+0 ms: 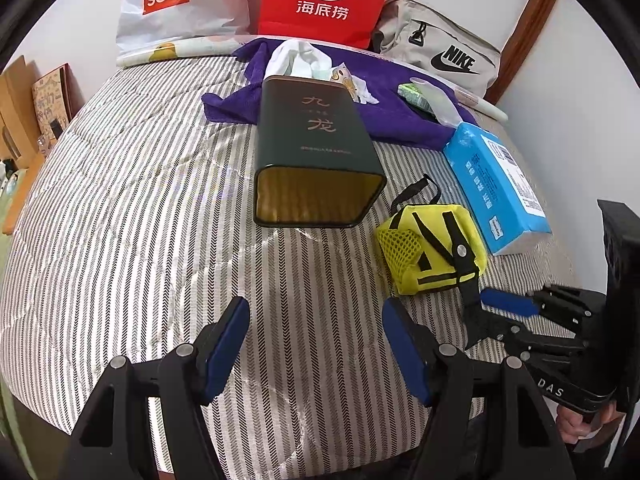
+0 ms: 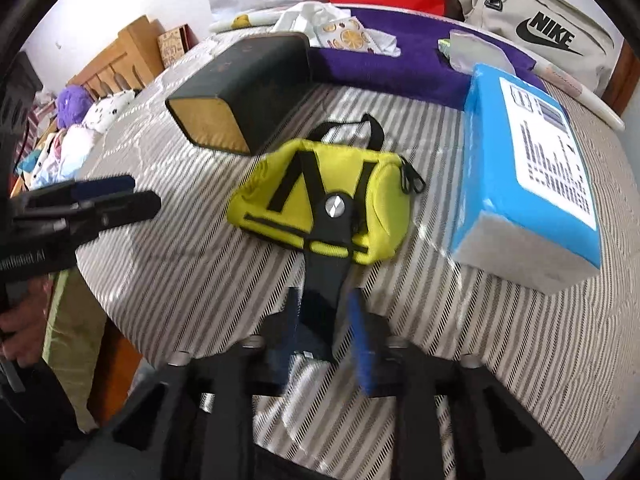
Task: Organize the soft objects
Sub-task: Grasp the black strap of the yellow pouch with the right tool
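A yellow pouch (image 1: 430, 250) with black straps lies on the striped bedspread (image 1: 140, 200), right of a dark green tin (image 1: 316, 152) lying on its side with its open end toward me. My right gripper (image 2: 326, 336) is shut on the pouch's black strap tab (image 2: 326, 280); the pouch (image 2: 320, 196) rests just ahead of it. It also shows in the left wrist view (image 1: 486, 304). My left gripper (image 1: 316, 348) is open and empty over the bedspread, in front of the tin. It shows at the left of the right wrist view (image 2: 120, 196).
A blue tissue pack (image 1: 496, 184) lies right of the pouch. A purple towel (image 1: 384, 112) with white cloths and small packets lies behind the tin. A Miniso bag (image 1: 176, 4), a red bag (image 1: 324, 0) and a Nike bag (image 1: 444, 48) stand at the back.
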A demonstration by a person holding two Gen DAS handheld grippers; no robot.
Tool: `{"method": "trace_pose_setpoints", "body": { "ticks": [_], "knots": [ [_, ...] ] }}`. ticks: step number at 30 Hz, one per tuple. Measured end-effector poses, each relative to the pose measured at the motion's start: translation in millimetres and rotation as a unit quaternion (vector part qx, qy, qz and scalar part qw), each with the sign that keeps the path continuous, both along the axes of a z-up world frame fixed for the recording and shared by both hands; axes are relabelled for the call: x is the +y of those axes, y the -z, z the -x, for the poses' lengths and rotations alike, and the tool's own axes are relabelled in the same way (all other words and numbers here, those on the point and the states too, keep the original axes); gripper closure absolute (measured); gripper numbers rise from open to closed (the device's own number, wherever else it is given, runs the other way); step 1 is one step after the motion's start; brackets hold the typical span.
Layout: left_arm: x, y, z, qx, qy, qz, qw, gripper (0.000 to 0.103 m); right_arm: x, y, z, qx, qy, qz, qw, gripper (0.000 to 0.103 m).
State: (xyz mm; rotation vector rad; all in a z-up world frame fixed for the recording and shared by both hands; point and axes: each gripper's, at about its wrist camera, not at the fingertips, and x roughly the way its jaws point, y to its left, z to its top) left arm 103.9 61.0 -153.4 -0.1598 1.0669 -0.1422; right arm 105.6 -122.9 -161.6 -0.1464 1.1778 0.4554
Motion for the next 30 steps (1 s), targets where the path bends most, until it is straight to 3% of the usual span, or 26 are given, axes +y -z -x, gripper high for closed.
{"method": "trace_pose_setpoints", "body": {
  "ticks": [2,5,7,10,22,27,30],
  "knots": [
    [1,0,0,0.0,-0.001,0.001,1.0,0.036,4,0,-1,-0.006,-0.001,0.001,1.0,0.055],
    [2,0,-1,0.0,-0.003,0.0,1.0,0.036,11,5,-2,-0.017,0.002,0.011,1.0,0.056],
    [2,0,-1,0.001,-0.001,0.0,1.0,0.036,15,11,-2,-0.024,0.004,0.034,0.999,0.073],
    [-2,0,-1,-0.003,0.006,0.003,1.0,0.036,16,10,5,-0.051,-0.009,0.05,0.997,0.083],
    [-67,9,-19,-0.009,0.065,-0.007,0.9978,0.036,-46,-12,31,-0.056,0.023,-0.015,0.998,0.083],
    [-92,21,-20,0.012,0.095,0.021,0.9951,0.036,-59,-2,32,-0.039,0.025,-0.038,0.998,0.083],
    [-104,26,-20,0.012,0.095,-0.01,0.9954,0.036,-62,2,32,-0.035,0.026,-0.042,0.998,0.083]
  ]
}}
